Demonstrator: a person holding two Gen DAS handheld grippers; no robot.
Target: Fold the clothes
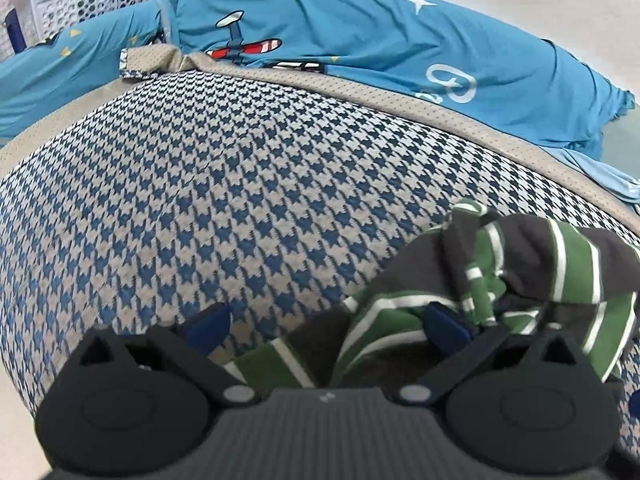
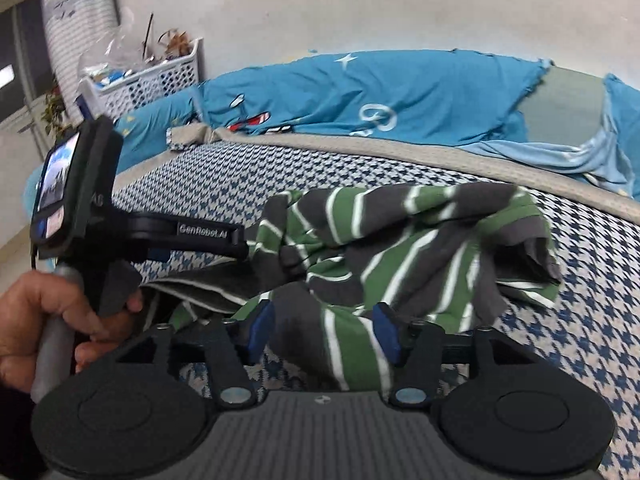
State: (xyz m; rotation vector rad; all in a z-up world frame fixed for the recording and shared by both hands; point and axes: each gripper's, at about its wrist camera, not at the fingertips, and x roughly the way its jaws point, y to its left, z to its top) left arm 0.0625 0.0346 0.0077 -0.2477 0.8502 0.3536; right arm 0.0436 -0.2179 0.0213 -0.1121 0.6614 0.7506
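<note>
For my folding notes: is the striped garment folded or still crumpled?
Crumpled: the striped garment lies bunched in uneven creases on the houndstooth blanket.

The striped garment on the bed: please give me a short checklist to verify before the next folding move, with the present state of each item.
1. Striped garment lying flat: not ok, it sits crumpled in a heap on the houndstooth blanket.
2. Right gripper free of cloth: cannot tell; its jaws stand apart with striped fabric between them, no pad clearly pressing.
3. Left gripper free of cloth: cannot tell; jaws are wide, and fabric drapes around one blue pad.
4. Free blanket beside the garment for spreading: ok.
5. Blue bedding kept apart from the garment: ok, it lies beyond the blanket's edge.
6. Sleeve or hem found for gripping: cannot tell.
</note>
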